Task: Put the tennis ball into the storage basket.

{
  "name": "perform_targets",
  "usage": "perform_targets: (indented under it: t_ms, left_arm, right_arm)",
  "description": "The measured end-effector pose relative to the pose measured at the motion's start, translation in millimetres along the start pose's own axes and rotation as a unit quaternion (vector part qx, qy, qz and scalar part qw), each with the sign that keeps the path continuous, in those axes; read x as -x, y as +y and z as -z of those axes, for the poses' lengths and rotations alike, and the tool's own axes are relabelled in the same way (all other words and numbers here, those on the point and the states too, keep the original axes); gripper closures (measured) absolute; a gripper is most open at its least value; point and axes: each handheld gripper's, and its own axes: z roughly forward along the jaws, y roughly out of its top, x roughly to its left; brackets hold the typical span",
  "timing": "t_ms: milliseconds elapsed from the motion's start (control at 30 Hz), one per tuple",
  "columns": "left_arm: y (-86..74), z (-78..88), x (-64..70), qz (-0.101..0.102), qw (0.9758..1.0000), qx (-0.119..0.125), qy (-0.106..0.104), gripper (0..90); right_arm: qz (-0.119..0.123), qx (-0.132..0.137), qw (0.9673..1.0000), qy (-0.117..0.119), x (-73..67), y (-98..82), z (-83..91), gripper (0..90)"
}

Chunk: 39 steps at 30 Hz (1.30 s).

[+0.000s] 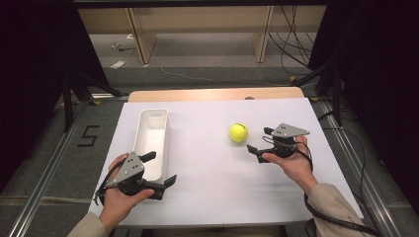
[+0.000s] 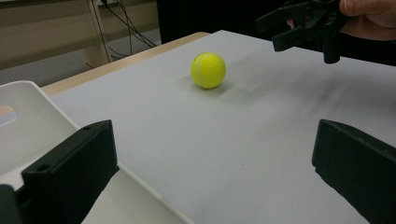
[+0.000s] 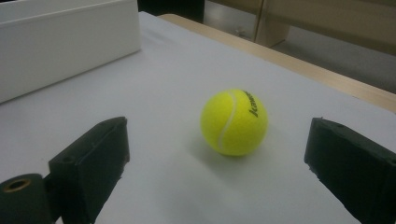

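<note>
Yellow ball [image 1: 238, 132] sits loose on the surface [image 1: 212, 173]; your right claw [image 1: 260, 139] is spread wide beside it, nothing grabbed yet.

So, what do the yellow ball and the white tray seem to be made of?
The ball looks like a felt-covered tennis ball: fuzzy matte yellow, a curved white seam, black lettering. The tray seems to be moulded plastic: smooth white walls, rounded corners, slight sheen.

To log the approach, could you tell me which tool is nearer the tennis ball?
The right tool: its open jaws face the tennis ball; the left tool stays by the white bin.
</note>
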Motion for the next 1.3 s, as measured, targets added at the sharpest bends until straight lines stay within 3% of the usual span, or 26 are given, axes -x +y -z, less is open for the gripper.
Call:
perform_targets:
  t_ms: [667,1300]
  left_arm:
    - [0.3,0.1,-0.2,0.0,1.0,0.002,0.0,0.0]
    - [0.5,0.5,-0.2,0.001,1.0,0.004,0.001,0.0]
  right_arm:
    - [-0.014,-0.004,0.9999,-0.007,9.2,7.2,-28.7,7.1]
    - [-0.022,-0.028,0.9994,-0.004,15.4,9.6,-60.3,7.4]
